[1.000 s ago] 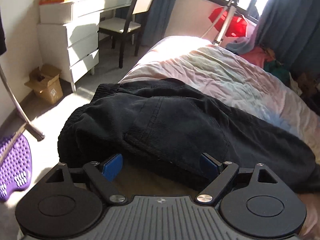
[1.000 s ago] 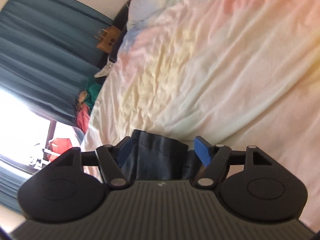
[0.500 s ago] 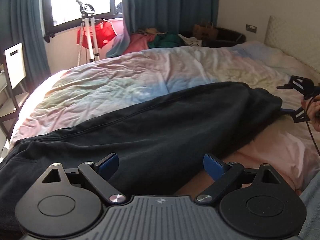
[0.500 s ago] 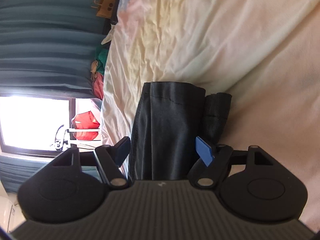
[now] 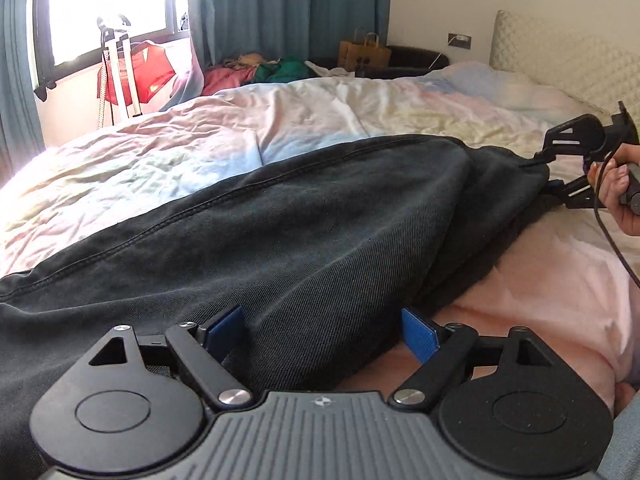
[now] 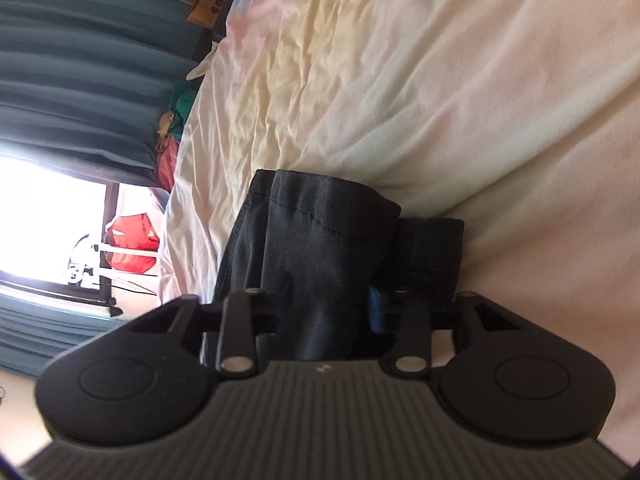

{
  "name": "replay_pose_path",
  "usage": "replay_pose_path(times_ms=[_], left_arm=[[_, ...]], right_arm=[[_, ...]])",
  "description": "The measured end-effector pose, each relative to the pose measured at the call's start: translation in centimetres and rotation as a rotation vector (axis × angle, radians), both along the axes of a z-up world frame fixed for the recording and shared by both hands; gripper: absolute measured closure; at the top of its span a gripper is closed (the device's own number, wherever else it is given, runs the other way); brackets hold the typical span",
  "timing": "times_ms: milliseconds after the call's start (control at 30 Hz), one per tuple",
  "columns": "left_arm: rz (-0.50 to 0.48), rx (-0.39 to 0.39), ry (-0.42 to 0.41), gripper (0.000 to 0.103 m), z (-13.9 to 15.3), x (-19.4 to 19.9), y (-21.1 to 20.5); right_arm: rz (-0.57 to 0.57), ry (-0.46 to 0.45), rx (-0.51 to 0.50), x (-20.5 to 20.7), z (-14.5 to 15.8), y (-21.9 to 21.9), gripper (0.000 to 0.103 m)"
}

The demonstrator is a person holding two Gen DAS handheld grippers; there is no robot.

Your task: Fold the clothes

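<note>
Black trousers (image 5: 280,248) of matt twill cloth, diagonal weave plain, stitched seam raised along the length; hem end (image 6: 320,240) smoother, faintly sheened. Duvet (image 5: 280,128) of soft crumpled cotton-like cloth, pastel, matt. Left gripper (image 5: 322,332) of matt black plastic, ribbed grey body, bright metal pivot screws, blue pads (image 5: 420,334) finely textured. Right gripper (image 6: 328,304) of the same matt black plastic with metal screws. Curtains (image 5: 288,8) of heavy matt teal cloth. Paper bag (image 5: 364,54) of dull brown kraft. Headboard (image 5: 560,60) quilted, pale fabric.
</note>
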State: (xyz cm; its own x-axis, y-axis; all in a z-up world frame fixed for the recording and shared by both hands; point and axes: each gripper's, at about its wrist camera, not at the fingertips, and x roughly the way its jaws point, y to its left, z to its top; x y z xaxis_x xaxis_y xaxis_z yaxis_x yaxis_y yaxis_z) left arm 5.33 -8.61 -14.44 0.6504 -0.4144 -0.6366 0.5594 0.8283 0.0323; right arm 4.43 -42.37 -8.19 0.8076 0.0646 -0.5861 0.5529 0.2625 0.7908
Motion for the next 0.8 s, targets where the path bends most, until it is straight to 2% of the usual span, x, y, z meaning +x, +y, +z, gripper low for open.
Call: replay_pose_path(times_ms=[33,100,233,367,467,533,700,767,800], left_arm=[[-0.008,-0.005,-0.005,0.018,0.0,0.0,0.2],[0.000,-0.033,0.011,0.018,0.2,0.3,0.5],[0.016,-0.101,0.036,0.020,1.2,0.9,1.5],[0.042,-0.183,0.079,0.020,1.9,1.3,2.8],[0.063,-0.222,0.102,0.020,2.3,1.5,3.6],[0.077,-0.211,0.103,0.020,2.3,1.5,3.7],[0.119,-0.229,0.117,0.020,2.3,1.8,4.3],[0.139,-0.251,0.121,0.020,2.5,2.0,4.8],[0.153,-0.264,0.121,0.020,2.6,2.0,5.1]], right_arm=[[0.011,0.003,-0.029,0.3,0.2,0.1,0.092],[0.014,-0.005,-0.071,0.2,0.8,0.3,0.097],[-0.024,-0.056,-0.110,-1.4,3.2,0.7,0.098],[-0.037,-0.041,-0.185,-2.9,5.1,1.7,0.098],[-0.028,0.042,-0.152,-2.8,3.8,1.3,0.098],[-0.013,0.089,-0.113,-2.6,2.7,1.0,0.097],[-0.098,0.059,-0.007,-4.8,2.7,1.0,0.093],[-0.088,0.056,0.020,-5.3,2.8,1.4,0.091],[-0.076,0.054,0.037,-5.4,2.7,1.7,0.081]])
